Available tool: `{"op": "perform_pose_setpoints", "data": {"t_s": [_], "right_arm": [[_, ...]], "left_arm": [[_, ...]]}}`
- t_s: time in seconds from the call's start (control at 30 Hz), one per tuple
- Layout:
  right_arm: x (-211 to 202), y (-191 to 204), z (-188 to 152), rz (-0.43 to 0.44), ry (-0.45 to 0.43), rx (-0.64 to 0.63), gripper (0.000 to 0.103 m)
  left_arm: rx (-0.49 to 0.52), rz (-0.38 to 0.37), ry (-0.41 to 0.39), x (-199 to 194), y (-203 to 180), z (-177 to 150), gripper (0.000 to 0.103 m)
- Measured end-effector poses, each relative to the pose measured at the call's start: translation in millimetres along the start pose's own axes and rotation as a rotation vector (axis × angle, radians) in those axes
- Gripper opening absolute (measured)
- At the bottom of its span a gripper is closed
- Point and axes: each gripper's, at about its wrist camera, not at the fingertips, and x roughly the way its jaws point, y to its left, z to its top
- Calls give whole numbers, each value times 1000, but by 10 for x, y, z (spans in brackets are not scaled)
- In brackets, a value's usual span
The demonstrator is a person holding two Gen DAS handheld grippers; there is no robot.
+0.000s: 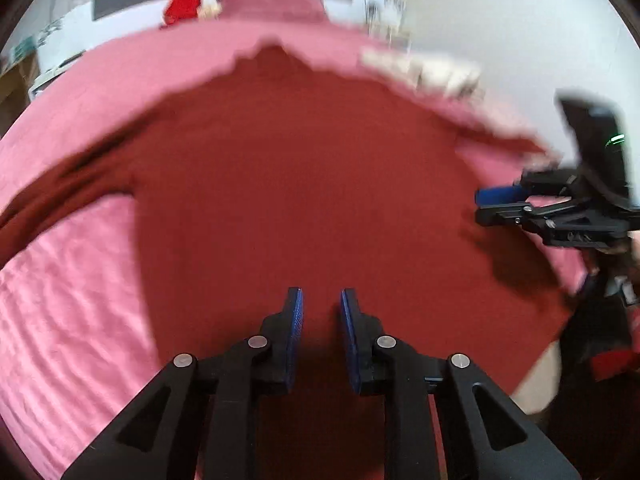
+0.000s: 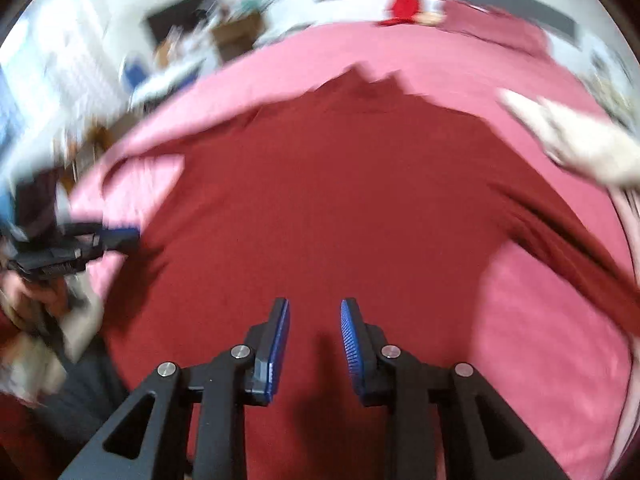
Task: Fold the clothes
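Pink bedspread (image 1: 72, 300) covered the bed; dark red long-sleeve top (image 1: 300, 180) lay spread flat on it, sleeves out. Left gripper (image 1: 321, 312) and right gripper (image 2: 314, 320) hovered over its hem, both jaws parted, holding nothing.

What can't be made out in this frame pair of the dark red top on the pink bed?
- Dark red long-sleeved top: near hem hidden behind the left gripper in the left wrist view.
- Its sleeve is cut off by the right wrist view's edge.
- Pale item on the pink bedspread: too blurred to identify.
- Room clutter behind: motion-blurred.
- Right gripper: open, holding nothing.
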Motion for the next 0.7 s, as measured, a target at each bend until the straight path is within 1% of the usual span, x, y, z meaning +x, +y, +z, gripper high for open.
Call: {"op": "perform_pose_setpoints", "data": {"t_s": [0.07, 0.1, 0.13, 0.17, 0.23, 0.27, 0.33, 0.4, 0.43, 0.47, 0.5, 0.53, 0.57, 0.6, 0.63, 0.7], "right_arm": [[262, 133, -67, -14, 81, -74, 26], [274, 175, -161, -16, 88, -92, 26], [263, 213, -267, -19, 90, -106, 26], [189, 212, -393, -11, 90, -117, 27], [39, 189, -638, 0, 103, -130, 27], [-26, 125, -762, 4, 122, -115, 28], [-136, -15, -965, 22, 162, -70, 28], [-199, -175, -1012, 48, 205, 11, 28], [-223, -205, -966, 51, 195, 33, 28], [-247, -225, -907, 52, 178, 52, 28], [-273, -210, -758, 58, 123, 55, 28], [-258, -173, -619, 63, 86, 51, 28], [-236, -133, -486, 69, 55, 46, 28], [-137, -40, -300, 78, 38, 36, 28], [11, 40, -159, 89, 45, 33, 29], [320, 190, 99, 111, 66, 29, 29]], "left_arm": [[16, 28, 41, 94, 50, -142, 21], [11, 17, 31, -1, 98, -242, 23], [9, 8, 25, -98, 149, -350, 26], [25, 18, 39, -206, 216, -508, 30], [56, 36, 67, -420, 350, -822, 31], [69, 45, 76, -522, 410, -957, 31], [56, 51, 38, -678, 457, -977, 31], [43, 57, 0, -833, 504, -996, 31], [35, 55, -25, -904, 519, -988, 31], [18, 28, -86, -933, 484, -878, 31], [4, 1, -145, -954, 449, -765, 34], [5, -25, -185, -928, 419, -629, 39], [7, -47, -221, -885, 378, -488, 49], [15, -52, -229, -748, 278, -317, 54], [21, -53, -220, -639, 226, -200, 55], [65, -37, -168, -515, 161, -240, 55]]}}
